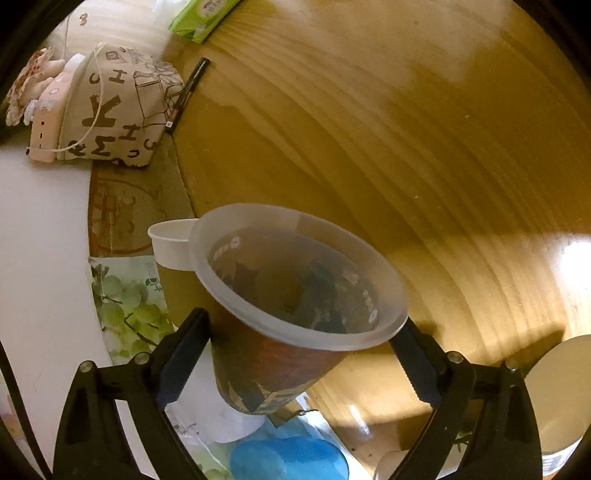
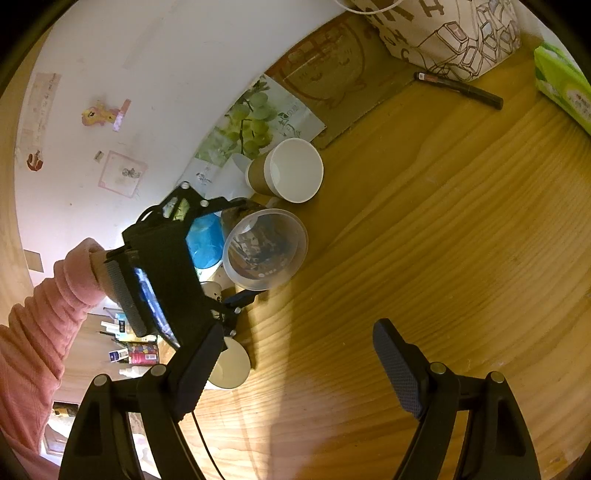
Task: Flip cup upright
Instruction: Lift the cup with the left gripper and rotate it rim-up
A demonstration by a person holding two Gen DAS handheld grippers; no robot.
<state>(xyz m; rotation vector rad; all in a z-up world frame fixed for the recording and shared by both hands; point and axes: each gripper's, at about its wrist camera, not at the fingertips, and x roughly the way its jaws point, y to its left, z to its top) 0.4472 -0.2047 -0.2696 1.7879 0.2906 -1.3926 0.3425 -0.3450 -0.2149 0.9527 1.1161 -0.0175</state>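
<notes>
Above the wooden table [image 1: 406,147], the left gripper [image 1: 306,347] clenches the tilted cup [image 1: 295,295], mid-flip; next, set it down upright, while the right gripper [image 2: 295,369] hangs released.

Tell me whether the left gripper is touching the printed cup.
Touching. The left wrist view shows the left gripper with both fingers pressed against the printed cup.

The wooden table [image 2: 443,240] carries a brown paper cup [image 2: 286,171] lying on its side, a black pen [image 2: 460,90] beside a letter-printed fabric bag [image 2: 447,33], and a green tissue pack [image 2: 563,88] at its edge.
</notes>
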